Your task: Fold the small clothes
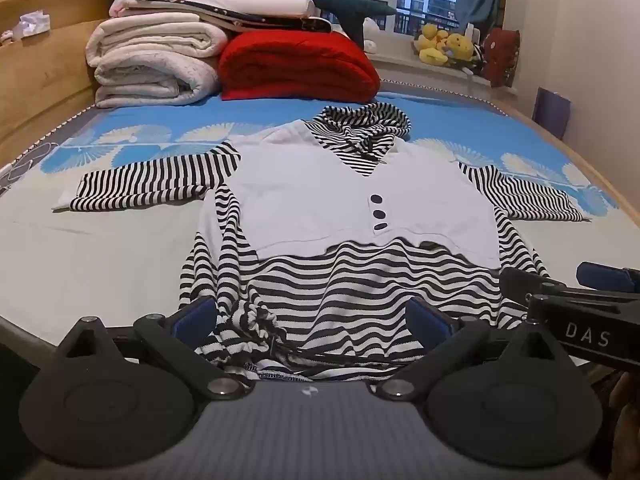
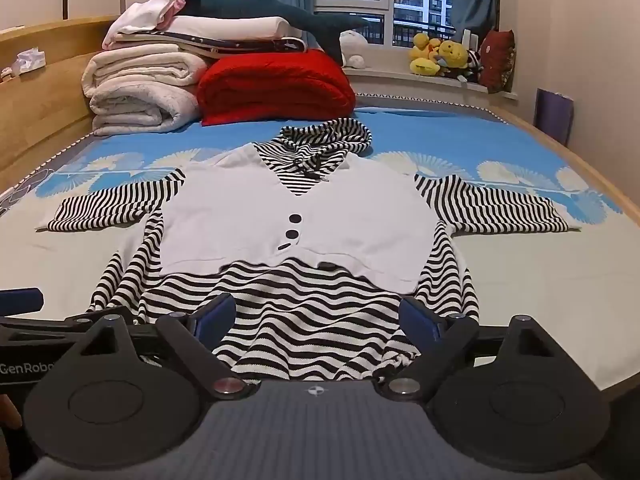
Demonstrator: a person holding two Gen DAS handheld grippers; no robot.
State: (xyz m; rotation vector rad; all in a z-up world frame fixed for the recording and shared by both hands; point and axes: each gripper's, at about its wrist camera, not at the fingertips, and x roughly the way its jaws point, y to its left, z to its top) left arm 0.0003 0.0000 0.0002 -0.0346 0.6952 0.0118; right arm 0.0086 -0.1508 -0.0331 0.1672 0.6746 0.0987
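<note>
Lying lengthwise up the bed (image 1: pixel 100 264), the top (image 1: pixel 360 208) has its hem at the near edge, beneath both spread, empty grippers: left gripper (image 1: pixel 312 320), right gripper (image 2: pixel 318 318).

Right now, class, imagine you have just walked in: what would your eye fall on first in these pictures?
First, the black-and-white striped hooded top with its white vest front and dark buttons, spread flat in the middle of the bed, sleeves out to both sides. Behind it, a bright red blanket sits beside a stack of folded white bedding by the headboard. Yellow plush toys line the windowsill at the far right.
</note>
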